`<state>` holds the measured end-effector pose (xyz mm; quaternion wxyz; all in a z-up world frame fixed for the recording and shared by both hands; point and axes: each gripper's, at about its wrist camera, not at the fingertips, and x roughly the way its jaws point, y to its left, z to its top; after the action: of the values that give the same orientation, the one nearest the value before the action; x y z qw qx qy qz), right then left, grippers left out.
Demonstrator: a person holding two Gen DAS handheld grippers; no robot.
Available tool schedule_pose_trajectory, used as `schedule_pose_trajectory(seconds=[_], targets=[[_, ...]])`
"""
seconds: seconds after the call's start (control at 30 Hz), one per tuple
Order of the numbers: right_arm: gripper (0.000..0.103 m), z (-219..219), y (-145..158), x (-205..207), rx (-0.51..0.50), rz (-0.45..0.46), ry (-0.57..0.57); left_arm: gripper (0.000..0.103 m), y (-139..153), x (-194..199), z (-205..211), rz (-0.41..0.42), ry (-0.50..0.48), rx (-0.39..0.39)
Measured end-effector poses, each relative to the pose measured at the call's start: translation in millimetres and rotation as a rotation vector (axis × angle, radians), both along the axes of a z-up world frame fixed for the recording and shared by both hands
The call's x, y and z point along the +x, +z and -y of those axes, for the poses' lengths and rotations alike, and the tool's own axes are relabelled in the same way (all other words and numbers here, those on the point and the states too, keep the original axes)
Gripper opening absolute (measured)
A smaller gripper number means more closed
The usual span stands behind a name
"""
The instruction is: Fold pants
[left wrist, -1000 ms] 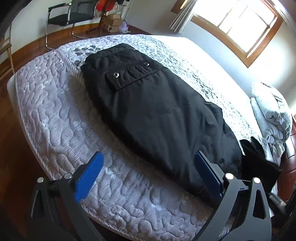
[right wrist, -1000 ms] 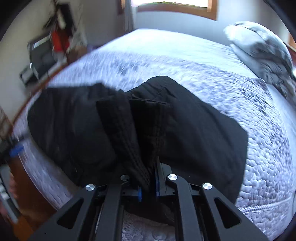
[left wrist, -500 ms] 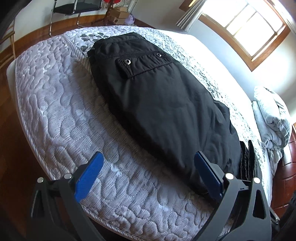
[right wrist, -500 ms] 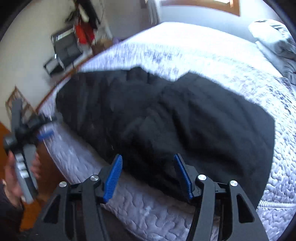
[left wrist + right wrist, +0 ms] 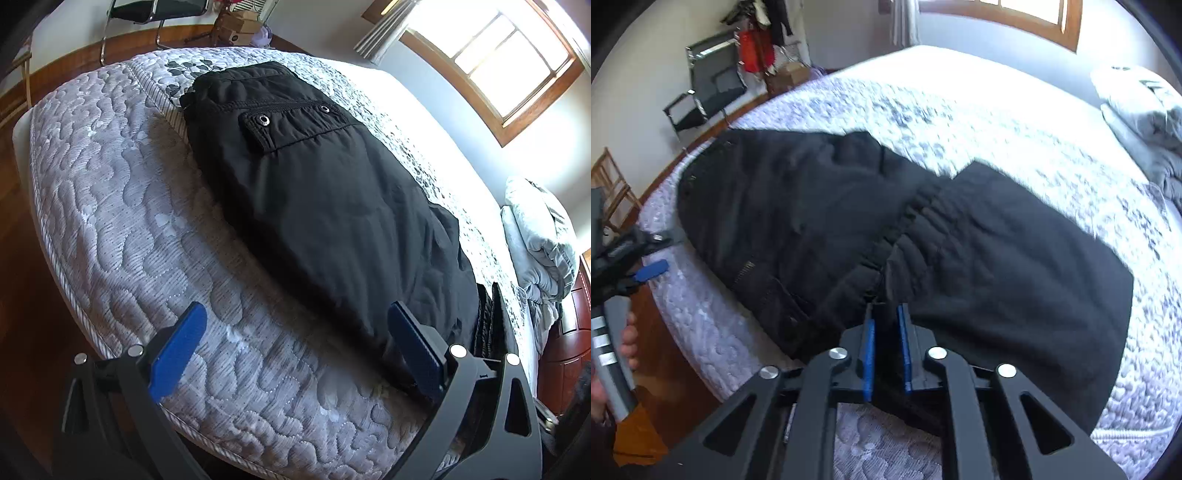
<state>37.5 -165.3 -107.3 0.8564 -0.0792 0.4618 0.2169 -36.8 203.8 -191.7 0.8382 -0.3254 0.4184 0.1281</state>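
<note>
Pants (image 5: 332, 206) lengthwise along mattress (image 5: 122, 206), right claw (image 5: 886, 332) pinching them, left claw (image 5: 295, 347) wide

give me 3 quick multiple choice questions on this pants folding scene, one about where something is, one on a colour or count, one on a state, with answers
1. Where do the pants lie?
A. on the mattress
B. on the chair
C. on the floor

2. How many metal snaps show on the pocket flap?
A. none
B. two
C. five

3. What is the state of the left hand-held gripper?
A. shut on the pillow
B. shut on the pants
C. open

Answers:
1 A: the black cloth is spread over the quilted mattress.
2 B: two round snaps sit on the flap.
3 C: its blue pads stand wide apart with nothing between them, while the right hand-held gripper is nearly closed on cloth of the pants.
</note>
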Motion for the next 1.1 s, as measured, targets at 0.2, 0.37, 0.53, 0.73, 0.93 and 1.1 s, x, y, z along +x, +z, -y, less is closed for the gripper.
schedule_pose_trajectory(seconds=[0.2,0.37,0.53,0.73,0.93,1.1], targets=[[0.010,-16,-4,-5,-0.006,-0.017,0.066,0.098,0,8,4,-0.006,-0.009,0.002],[0.014,-26,-30,-2,-0.043,-0.064,0.069,0.098,5,12,10,0.006,-0.027,0.019],[0.051,-14,-13,-13,0.039,-0.070,0.081,0.098,8,17,0,0.021,-0.037,-0.044],[0.054,39,24,-22,0.187,-0.023,-0.037,0.098,14,11,-44,0.049,0.060,-0.153],[0.056,113,19,-11,0.234,-0.035,-0.259,0.098,1,13,-96,0.112,0.134,-0.339],[0.056,139,9,-11,0.253,-0.041,-0.323,0.098,-23,24,-128,0.203,0.175,-0.573]])
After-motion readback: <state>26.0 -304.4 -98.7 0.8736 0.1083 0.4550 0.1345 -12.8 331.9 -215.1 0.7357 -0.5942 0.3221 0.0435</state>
